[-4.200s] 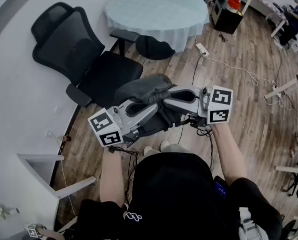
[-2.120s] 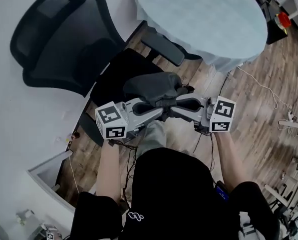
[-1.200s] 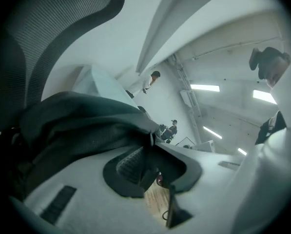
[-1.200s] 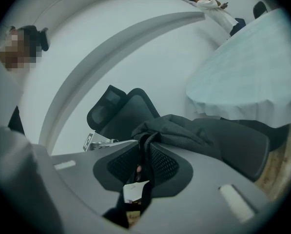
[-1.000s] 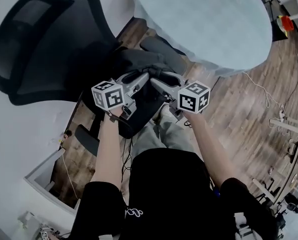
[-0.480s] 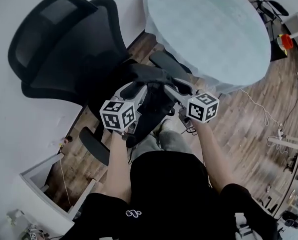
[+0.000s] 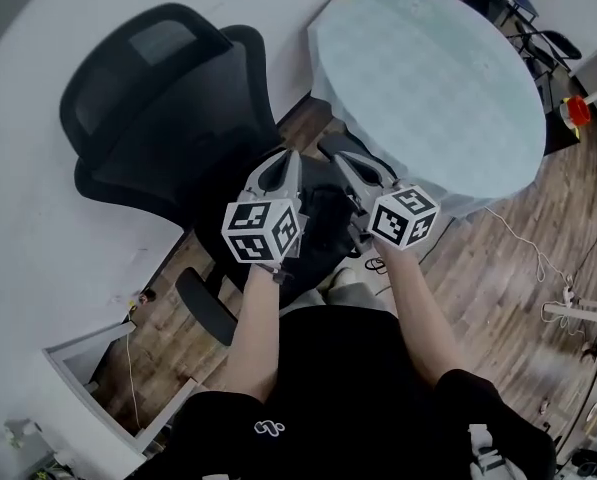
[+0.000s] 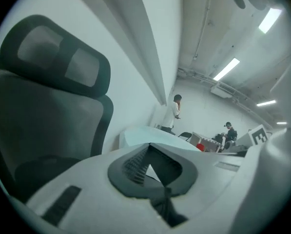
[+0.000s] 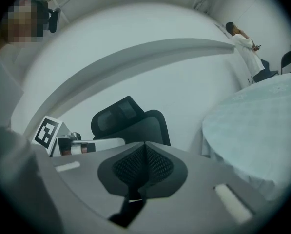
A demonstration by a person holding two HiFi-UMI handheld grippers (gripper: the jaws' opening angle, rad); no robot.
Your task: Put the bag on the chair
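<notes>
The black office chair (image 7: 168, 118) stands against the white wall, its seat right under my hands. The dark grey bag (image 7: 328, 208) lies on that seat, mostly hidden between and below the two grippers. My left gripper (image 7: 286, 158) and right gripper (image 7: 348, 160) hover side by side above it, tips pointing at the backrest. Both are shut with nothing between the jaws. In the left gripper view the shut left gripper (image 8: 148, 145) faces the chair back (image 8: 38, 106). The right gripper view shows the shut right gripper (image 9: 145, 145) aimed at the chair (image 9: 128, 118), with the left gripper (image 9: 62, 140) beside it.
A round table with a pale blue cloth (image 7: 428, 78) stands close on the right of the chair. The chair's near armrest (image 7: 206, 306) juts toward me. A white cabinet edge (image 7: 88, 353) sits at lower left on the wooden floor. People stand far off (image 8: 176, 112).
Both grippers carried the bag to the chair, released it on the seat, then rose clear of it and shut empty.
</notes>
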